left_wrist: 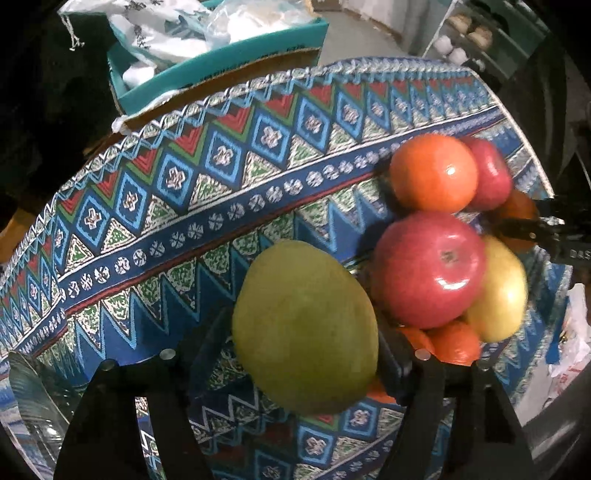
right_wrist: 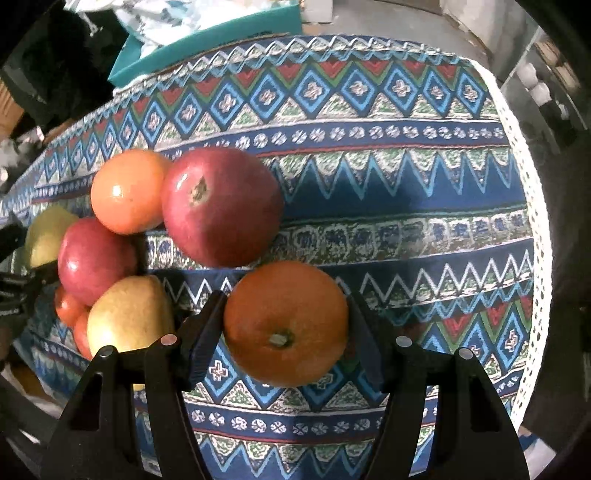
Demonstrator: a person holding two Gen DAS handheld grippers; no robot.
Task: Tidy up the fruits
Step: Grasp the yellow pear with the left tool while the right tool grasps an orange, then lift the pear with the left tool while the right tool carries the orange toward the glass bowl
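Note:
My left gripper is shut on a green mango above the patterned tablecloth. To its right is a pile of fruit: a red apple, an orange, a second red apple, a yellow fruit and small oranges. My right gripper is shut on an orange. Beyond it lies a red apple, with an orange, another red apple, a yellow fruit and the green mango to the left.
A teal box with white bags stands behind the table. A glass dish sits at the lower left of the left wrist view. The table's right edge has a white lace trim. Shelves stand at the far right.

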